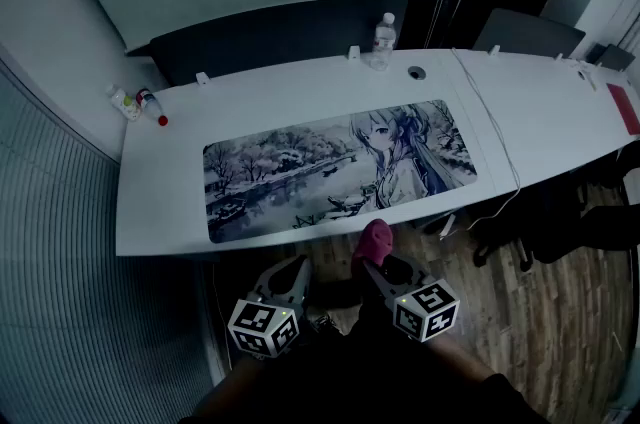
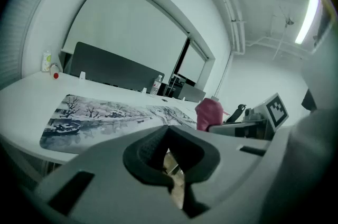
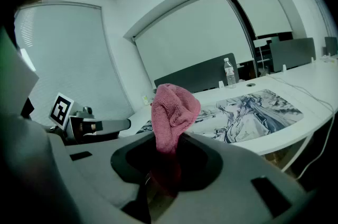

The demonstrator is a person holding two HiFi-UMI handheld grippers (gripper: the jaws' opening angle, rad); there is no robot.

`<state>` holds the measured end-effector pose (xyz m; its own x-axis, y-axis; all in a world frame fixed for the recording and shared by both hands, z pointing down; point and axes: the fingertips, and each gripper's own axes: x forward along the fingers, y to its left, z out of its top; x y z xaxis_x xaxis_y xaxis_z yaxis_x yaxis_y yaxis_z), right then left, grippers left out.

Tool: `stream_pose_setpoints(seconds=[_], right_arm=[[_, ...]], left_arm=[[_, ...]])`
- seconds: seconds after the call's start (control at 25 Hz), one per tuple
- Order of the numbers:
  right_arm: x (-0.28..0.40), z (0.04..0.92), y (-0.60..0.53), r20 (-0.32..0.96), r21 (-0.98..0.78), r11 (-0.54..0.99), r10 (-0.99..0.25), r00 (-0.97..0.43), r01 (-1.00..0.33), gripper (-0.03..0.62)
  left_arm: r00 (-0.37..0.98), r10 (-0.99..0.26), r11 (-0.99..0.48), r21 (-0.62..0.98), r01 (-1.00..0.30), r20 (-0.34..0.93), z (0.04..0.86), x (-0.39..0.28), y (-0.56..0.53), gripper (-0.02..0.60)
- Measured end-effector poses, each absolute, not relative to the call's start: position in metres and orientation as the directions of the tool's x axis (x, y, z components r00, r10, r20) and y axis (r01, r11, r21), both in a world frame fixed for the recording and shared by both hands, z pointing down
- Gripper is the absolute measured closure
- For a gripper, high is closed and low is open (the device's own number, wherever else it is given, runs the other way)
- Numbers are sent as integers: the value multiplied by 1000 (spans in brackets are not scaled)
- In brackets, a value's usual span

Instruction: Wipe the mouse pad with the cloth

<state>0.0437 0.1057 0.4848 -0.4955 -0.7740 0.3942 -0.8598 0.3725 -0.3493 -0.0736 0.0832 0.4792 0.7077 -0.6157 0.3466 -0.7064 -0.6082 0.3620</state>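
Observation:
A long mouse pad [image 1: 330, 167] printed with a winter scene and an anime figure lies flat on the white desk [image 1: 160, 212]. Both grippers hover in front of the desk's near edge, short of the pad. My right gripper [image 1: 378, 264] is shut on a pink cloth [image 1: 374, 240], which sticks up bunched above the jaws [image 3: 173, 112]. My left gripper [image 1: 296, 268] is beside it on the left, jaws together with nothing between them [image 2: 170, 178]. From the left gripper view the cloth [image 2: 209, 112] shows at the right, before the pad [image 2: 105, 114].
A water bottle [image 1: 383, 40] stands at the desk's back edge. Small bottles [image 1: 135, 102] sit at the back left corner. A white cable [image 1: 495, 137] runs across the desk right of the pad. A red item [image 1: 622, 107] lies far right. Chair legs [image 1: 560, 222] stand below.

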Motion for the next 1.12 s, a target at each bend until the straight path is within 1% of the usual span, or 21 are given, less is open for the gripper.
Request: stream_pose_setpoints(seconds=[0.32, 0.76, 1.12], right_arm=[[38, 483, 101, 397, -346, 383, -768, -503, -857, 483], [10, 477, 89, 386, -339, 455, -731, -563, -823, 481], [-43, 477, 69, 393, -313, 554, -664, -636, -772, 482]], left_arm=[[703, -621, -599, 368, -711, 346, 479, -79, 80, 577], [698, -633, -589, 377, -715, 335, 477, -89, 82, 577], [639, -692, -521, 380, -764, 336, 478, -133, 85, 577]])
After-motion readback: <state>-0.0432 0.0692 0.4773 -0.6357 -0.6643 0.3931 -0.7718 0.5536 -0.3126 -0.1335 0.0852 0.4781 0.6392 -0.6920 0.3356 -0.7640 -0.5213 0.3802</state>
